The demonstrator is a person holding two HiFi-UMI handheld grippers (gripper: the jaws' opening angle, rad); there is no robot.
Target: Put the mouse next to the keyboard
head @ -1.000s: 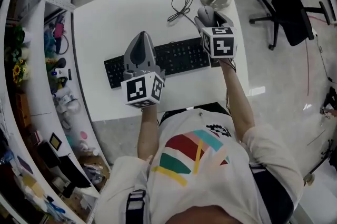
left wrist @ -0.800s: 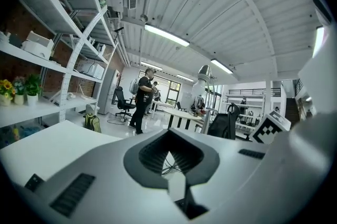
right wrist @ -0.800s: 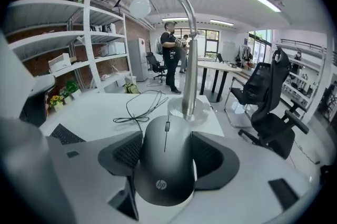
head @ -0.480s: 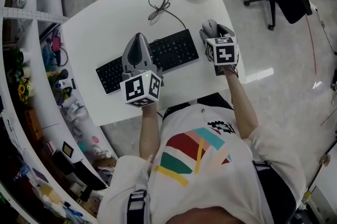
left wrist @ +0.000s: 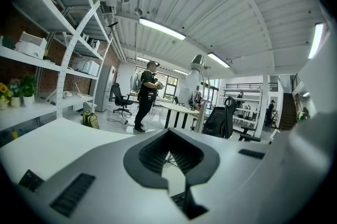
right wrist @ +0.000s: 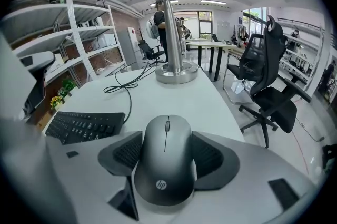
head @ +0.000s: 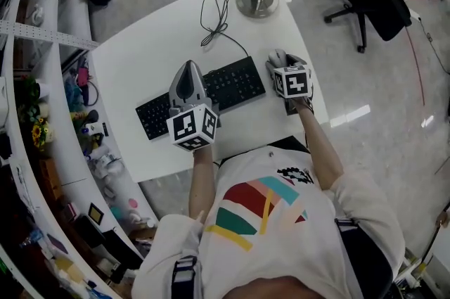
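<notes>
Right gripper view: right gripper (right wrist: 167, 153) clenched on the grey HP mouse (right wrist: 163, 173), a ribbed jaw pressed to each flank, scroll wheel pointing away from the claw. Black keyboard (right wrist: 84, 125) lies just to the claw's left, its near corner close to the left jaw. Lamp base (right wrist: 176, 74) and loose cable (right wrist: 124, 83) sit well ahead of the claw on the white desk (right wrist: 210, 104).

Change over the last second (head view, allowing for the camera's own drift): claw and mouse were out past the keyboard's far right corner, toward the lamp base. They have now come back toward the person and sit level with the keyboard's right end, just beside it.

Judgement: carry essentially done, mouse is over its target spot. Cannot tell whether its underside already touches the desk.

Left gripper (left wrist: 171, 159): jaws closed together, nothing between them, hovering over the keyboard's middle as it did a second ago. No role in this step.

Next, as I read it: settle the mouse flat, release the jaws, withdraw straight back so it isn't dragged.
</notes>
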